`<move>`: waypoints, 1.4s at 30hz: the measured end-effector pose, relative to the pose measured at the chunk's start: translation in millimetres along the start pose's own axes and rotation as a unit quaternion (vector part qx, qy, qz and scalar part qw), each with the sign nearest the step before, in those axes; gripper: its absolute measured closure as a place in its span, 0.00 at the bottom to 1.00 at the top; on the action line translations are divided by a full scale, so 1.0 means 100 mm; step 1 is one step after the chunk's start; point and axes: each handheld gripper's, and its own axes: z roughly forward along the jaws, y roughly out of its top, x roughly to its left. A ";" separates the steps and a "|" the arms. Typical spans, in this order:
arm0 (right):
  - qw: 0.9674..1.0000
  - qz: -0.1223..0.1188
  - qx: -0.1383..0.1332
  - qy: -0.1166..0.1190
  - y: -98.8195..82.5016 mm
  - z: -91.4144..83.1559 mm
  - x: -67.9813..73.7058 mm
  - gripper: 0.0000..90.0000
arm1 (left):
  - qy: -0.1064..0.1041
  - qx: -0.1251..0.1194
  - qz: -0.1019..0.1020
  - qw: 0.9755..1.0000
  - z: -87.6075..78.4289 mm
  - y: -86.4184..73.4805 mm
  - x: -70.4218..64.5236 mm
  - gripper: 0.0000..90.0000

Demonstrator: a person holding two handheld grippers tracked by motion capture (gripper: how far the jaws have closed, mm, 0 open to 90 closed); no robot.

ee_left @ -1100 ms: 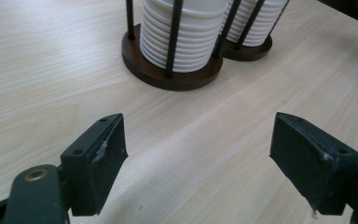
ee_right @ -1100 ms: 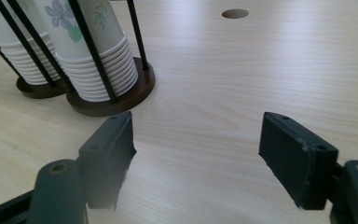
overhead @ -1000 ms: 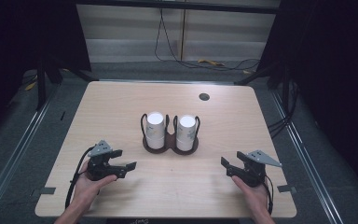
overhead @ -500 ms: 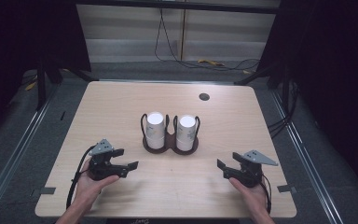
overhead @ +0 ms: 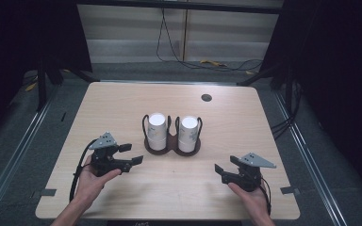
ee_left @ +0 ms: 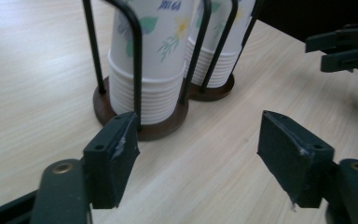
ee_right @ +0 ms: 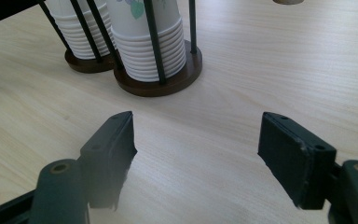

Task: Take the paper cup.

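Cups [overhead: 157, 132] sit in two stacks in a wire rack [overhead: 172, 141] at mid-worktop [overhead: 245, 117], nearer the front edge than the back; a small dark grommet [overhead: 206, 98] lies toward the back right corner.

Changes: my left hand-held gripper [overhead: 131, 154] has lifted a little since a sec ago, and its jaws have just been closing from wide apart to a narrower gap. Nothing is between them; pads [ee_left: 116, 154] are apart over bare wood, w/ the rack just ahead in the left gripper view. My right hand-held gripper [overhead: 225, 171] has crept a bit inward along the front edge vs. a sec ago, jaws apart w/ nothing in them, pads [ee_right: 114, 140] pointing at the right stack [overhead: 188, 133]. The rack and both stacks haven't shifted.

What that means, imo: both sides are lining up on the rack, no contact yet, so the pick is not begun. The left jaws' narrower gap reads as a pre-set for a cup rim, but that's a guess.

Materials: cups are thin white paper w/ a leaf and flower print, nested upside down so rolled rims form a ribbed band low down. Rack is black bent wire, upright loops around each stack, on a dark brown figure-eight base. Worktop is pale wood-grain laminate, matte. Pads are black blocks w/ worn edges.
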 end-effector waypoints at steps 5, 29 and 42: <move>1.000 0.000 0.004 0.000 0.01 0.03 -0.02 0.29 | -0.005 -0.009 0.012 1.000 0.04 0.11 -0.03 0.32; 1.000 0.000 -0.001 0.000 0.01 0.00 -0.01 0.28 | 0.005 -0.022 0.042 0.999 0.17 0.67 -0.16 0.23; 1.000 0.000 -0.003 0.001 0.01 0.00 -0.02 0.28 | -0.003 -0.026 0.027 0.999 0.25 0.89 0.05 0.25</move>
